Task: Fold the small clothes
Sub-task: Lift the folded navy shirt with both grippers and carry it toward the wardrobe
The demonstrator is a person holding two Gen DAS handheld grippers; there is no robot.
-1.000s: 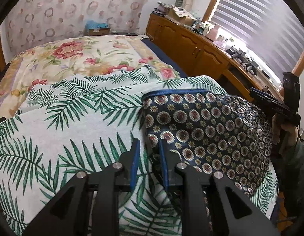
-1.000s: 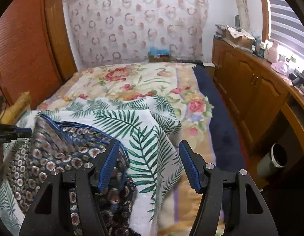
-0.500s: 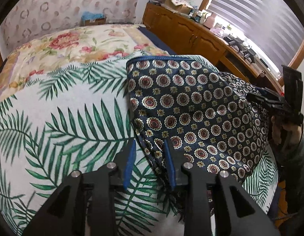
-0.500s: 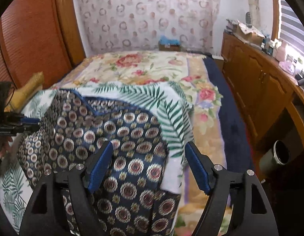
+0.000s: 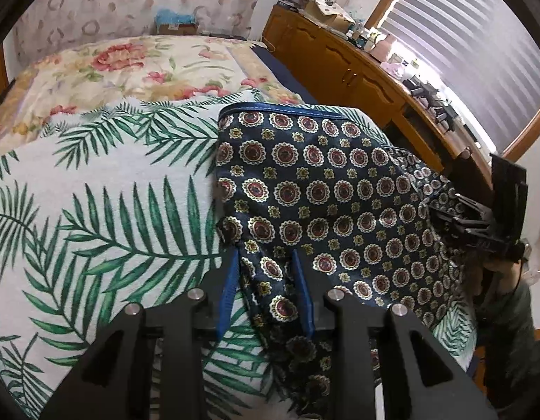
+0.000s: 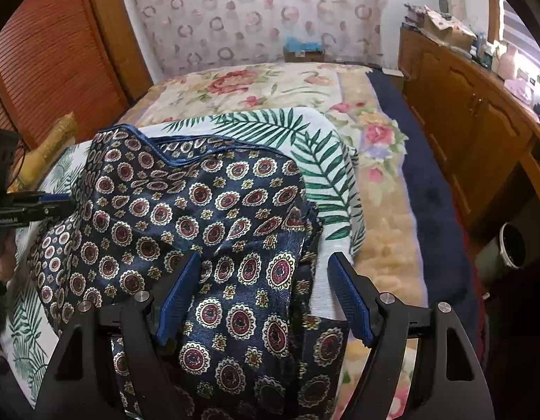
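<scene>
Navy medallion-print garment [image 5: 326,189] spread on a palm-leaf blanket [image 5: 105,189] at the near end of the bed [image 6: 270,84], its blue-piped hem toward the headboard end and its lower part hanging over the near edge.

Left claw [image 5: 264,280]: jaws narrowly parted, a bunched fold of the garment's left edge between the blue pads [image 5: 229,290]. The cloth fills most of the gap, yet whether the pads actually pinch it cannot be told from this view. Judged purpose: to pin or lift that side for the fold.

Right claw [image 6: 263,290]: jaws wide and closing slightly, straddling the garment's right edge near the bed's right side. The fabric lies between the pads [image 6: 350,297] but neither visibly presses it, so nothing is held. The spread stance suggests an approach to gather this edge.

With both claws low at the near edge and at opposite sides of the cloth, the fold appears barely begun.

Surroundings: floral bedspread [image 5: 130,66] beneath the blanket; patterned curtain behind the bed; wooden cabinets [image 6: 480,119] with clutter along the right wall under a blinded window; slatted wooden door at left; waste bin [image 6: 511,248] on the floor.
</scene>
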